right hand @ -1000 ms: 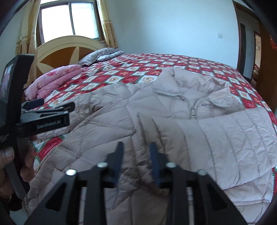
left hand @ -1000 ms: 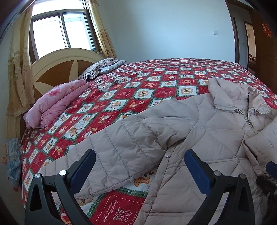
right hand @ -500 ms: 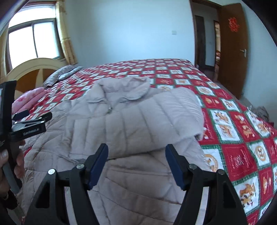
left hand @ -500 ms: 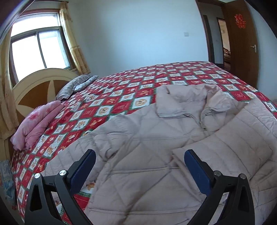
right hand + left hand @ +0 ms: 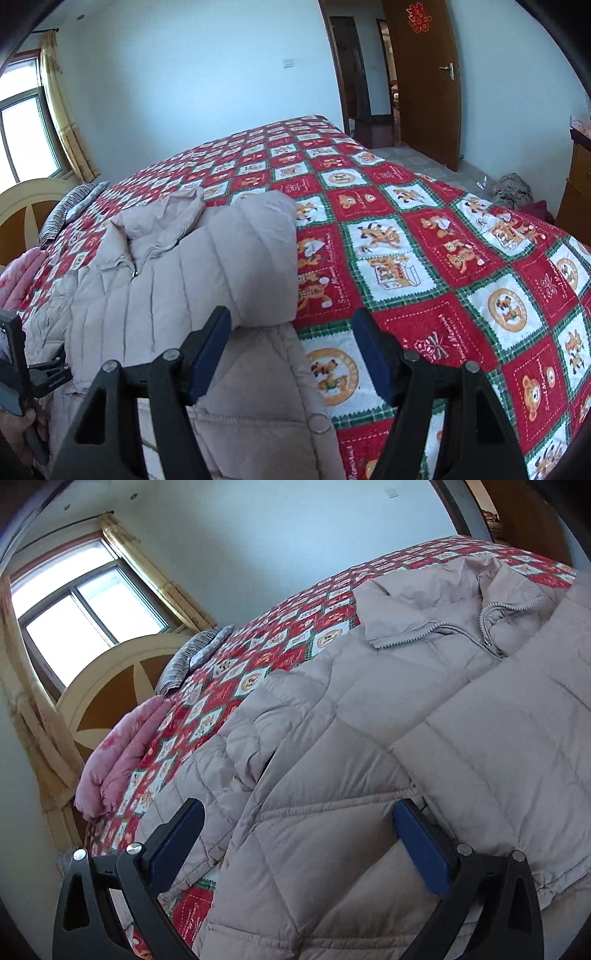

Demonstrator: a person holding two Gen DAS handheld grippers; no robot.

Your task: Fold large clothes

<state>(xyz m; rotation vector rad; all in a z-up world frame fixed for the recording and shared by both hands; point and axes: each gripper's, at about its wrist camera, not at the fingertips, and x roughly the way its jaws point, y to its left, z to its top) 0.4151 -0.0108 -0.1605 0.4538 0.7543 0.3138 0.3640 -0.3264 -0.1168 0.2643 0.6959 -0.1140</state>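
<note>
A beige quilted puffer jacket [image 5: 369, 738] lies front up on the bed, zipper and collar toward the far side. One sleeve [image 5: 229, 266] is folded across its chest. My left gripper [image 5: 299, 834] is open and empty, low over the jacket's lower left body, tilted. My right gripper [image 5: 291, 350] is open and empty over the jacket's lower right edge [image 5: 258, 387], next to a snap button [image 5: 319, 422]. The left gripper also shows at the left edge of the right wrist view [image 5: 48, 376].
The bed has a red patchwork quilt [image 5: 443, 280]. A folded pink blanket [image 5: 122, 753] and a striped pillow [image 5: 192, 657] lie by the cream headboard [image 5: 122, 679]. A wooden door [image 5: 424, 81] and items on the floor [image 5: 511, 190] are at the right.
Both grippers have swung to the right and dropped closer to the jacket. The left view is now tilted. The right gripper, nearly shut a second ago, has opened wide.
</note>
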